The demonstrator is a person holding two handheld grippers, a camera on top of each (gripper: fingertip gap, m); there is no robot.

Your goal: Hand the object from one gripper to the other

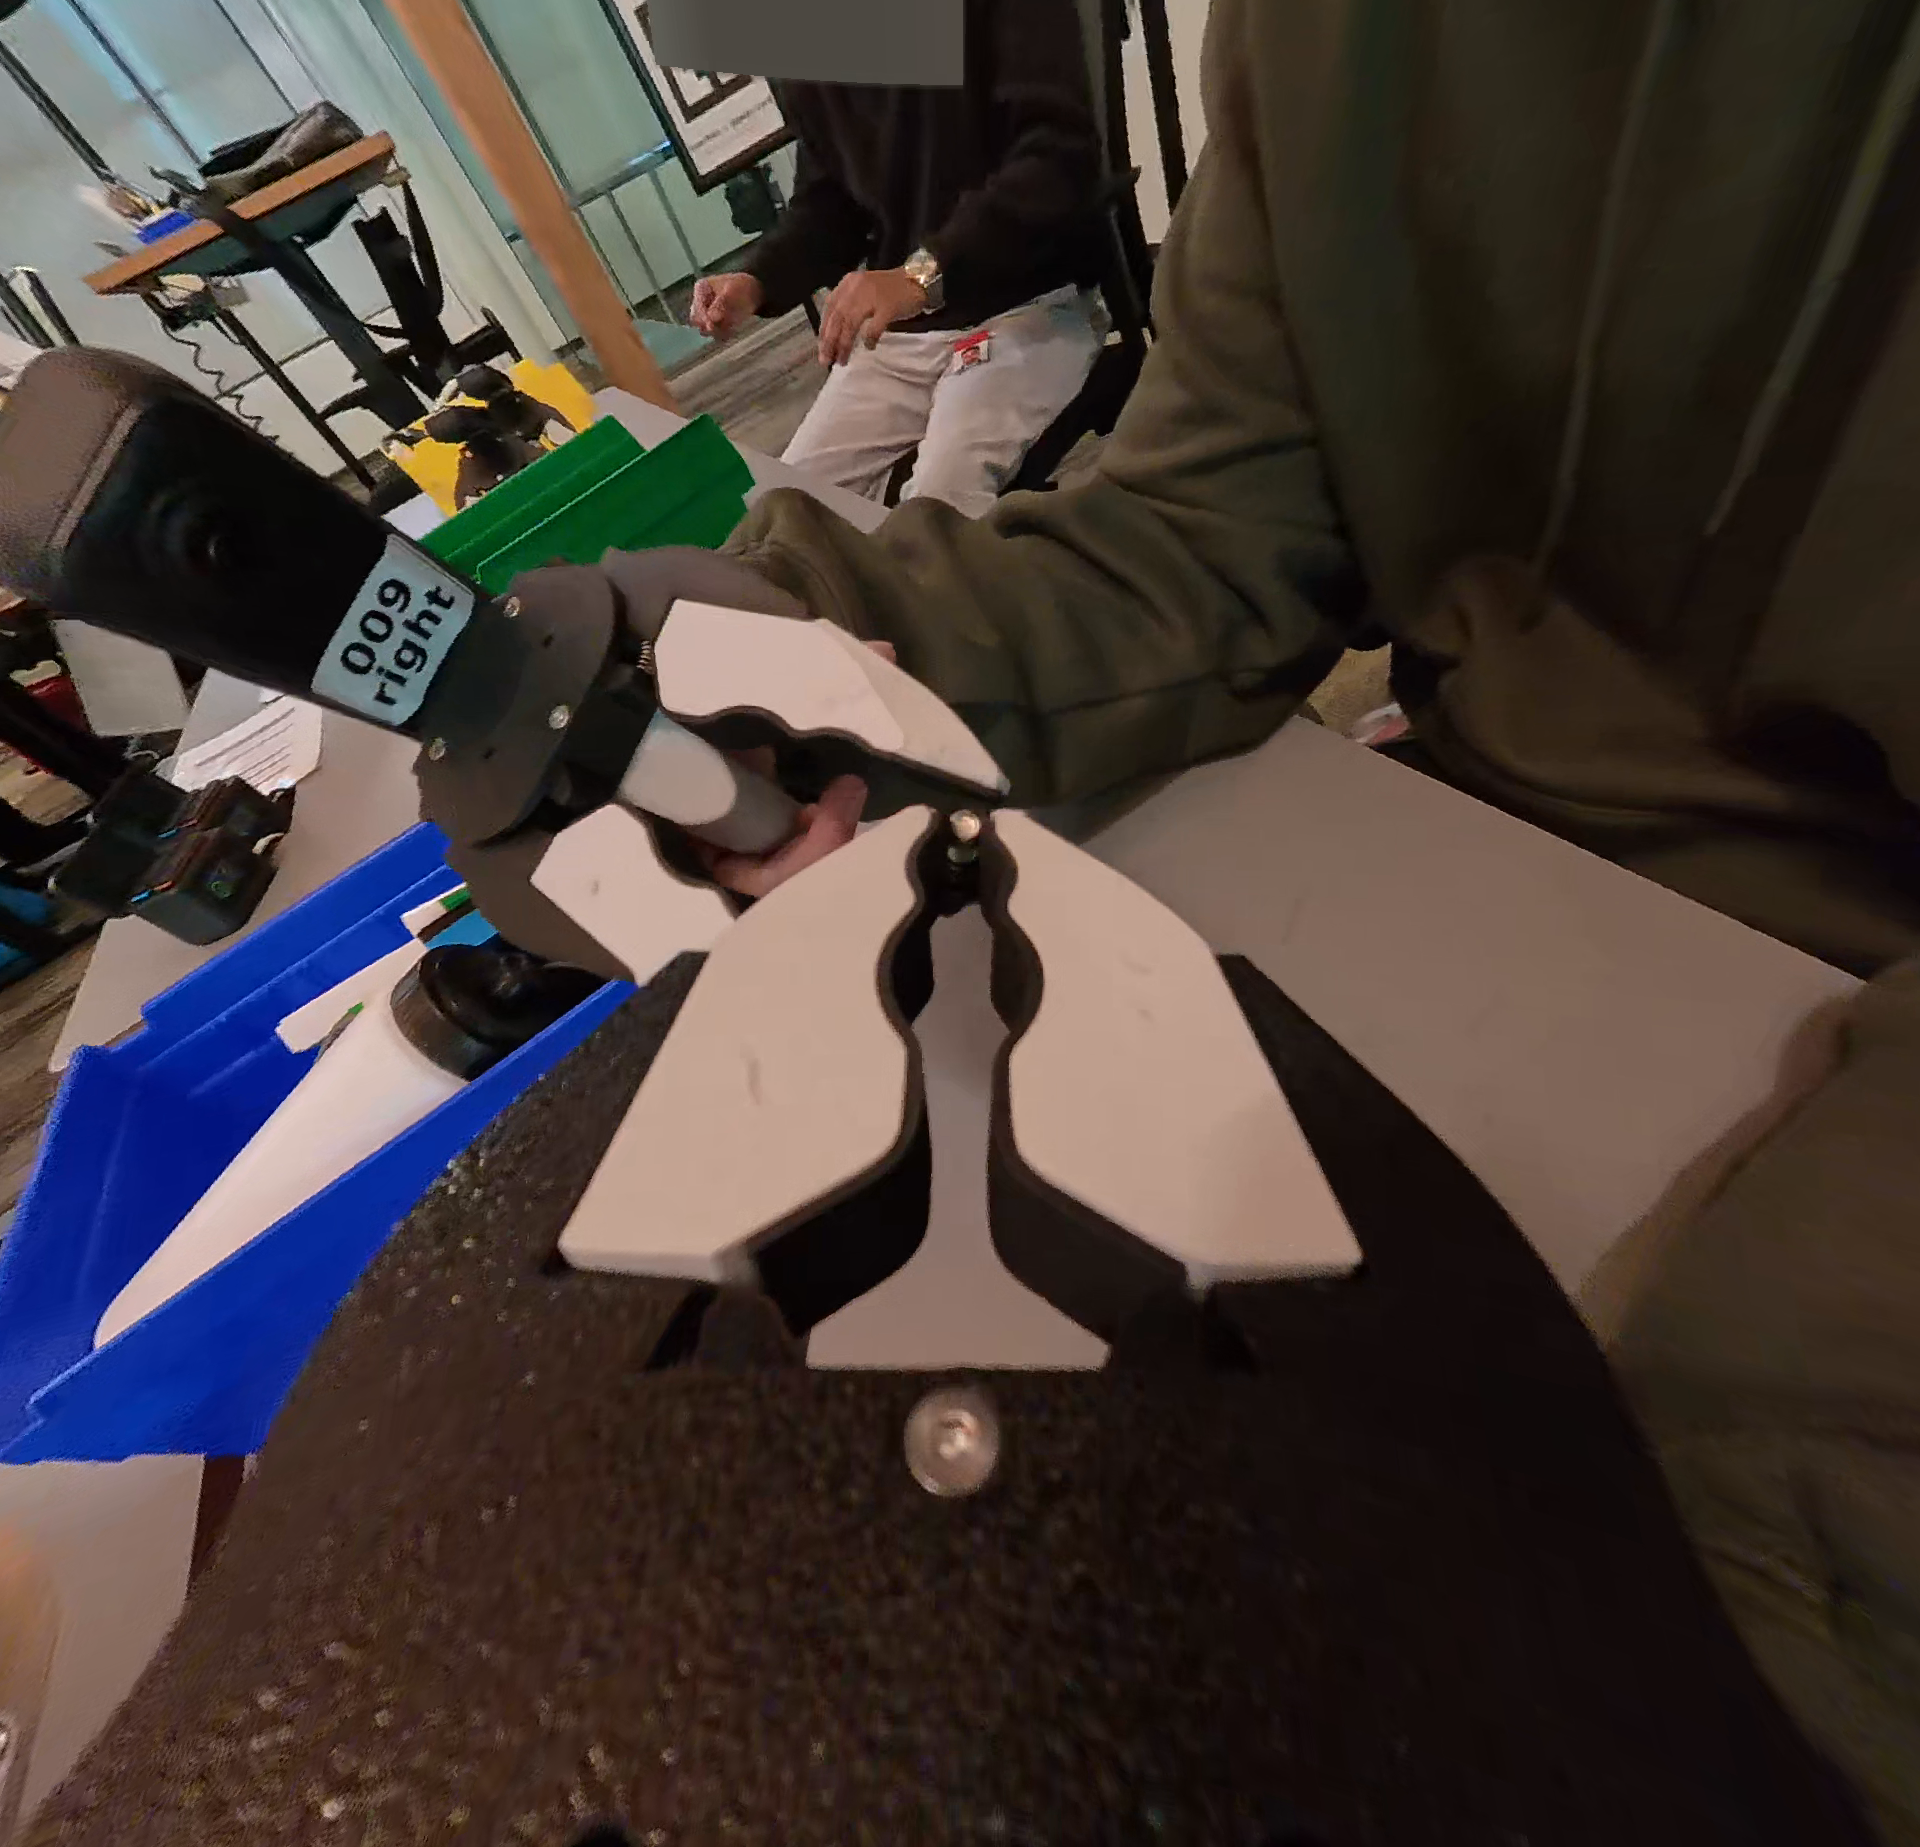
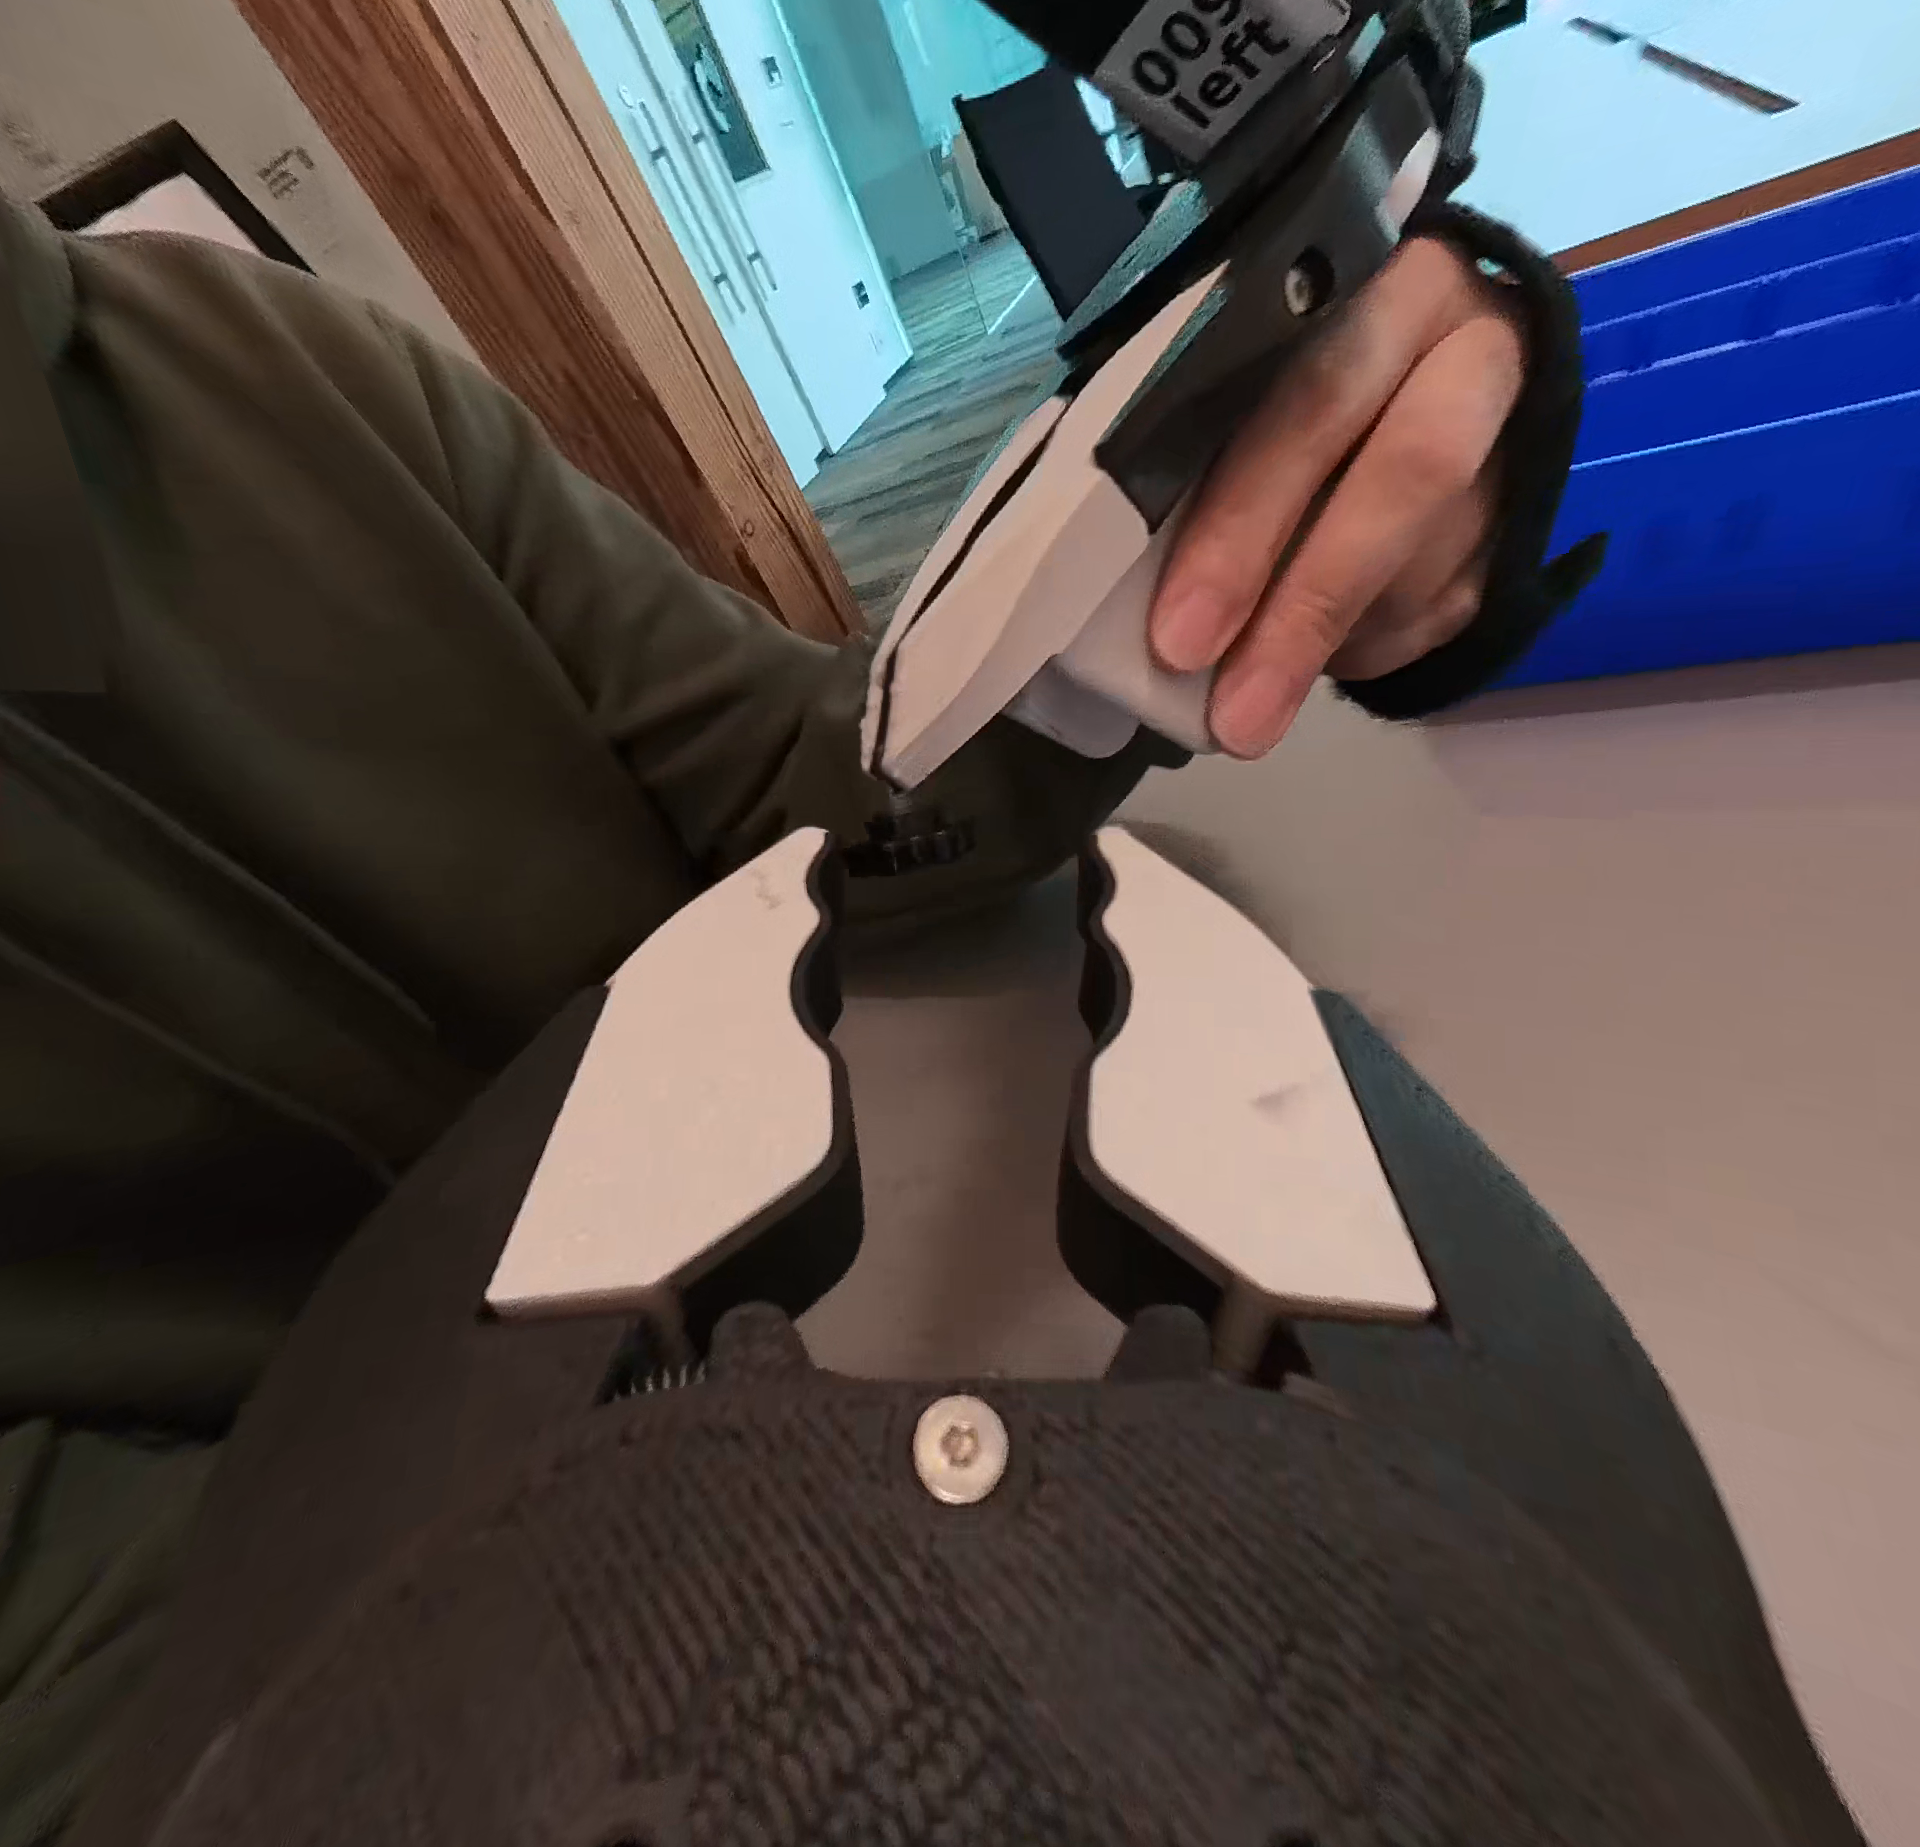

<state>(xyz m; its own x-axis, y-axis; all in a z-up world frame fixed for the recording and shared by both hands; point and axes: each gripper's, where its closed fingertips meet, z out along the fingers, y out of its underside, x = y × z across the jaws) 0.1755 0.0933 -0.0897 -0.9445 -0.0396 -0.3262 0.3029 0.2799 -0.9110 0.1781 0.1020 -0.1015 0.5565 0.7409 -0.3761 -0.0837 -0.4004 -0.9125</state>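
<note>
Your left claw (image 1: 964, 836) pinches the small black geared part with a silver pin (image 1: 961, 847) at its fingertips. In the right wrist view that part (image 2: 909, 841) sits just past the inner finger of your open right claw (image 2: 956, 852), so shift sideways to centre it.

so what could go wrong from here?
1. The left tongs pinch the small screw-like part only at their very tips; it could slip or twist out.
2. The right tongs are open with the part barely at their tips; releasing before they close would drop it onto the grey table.
</note>
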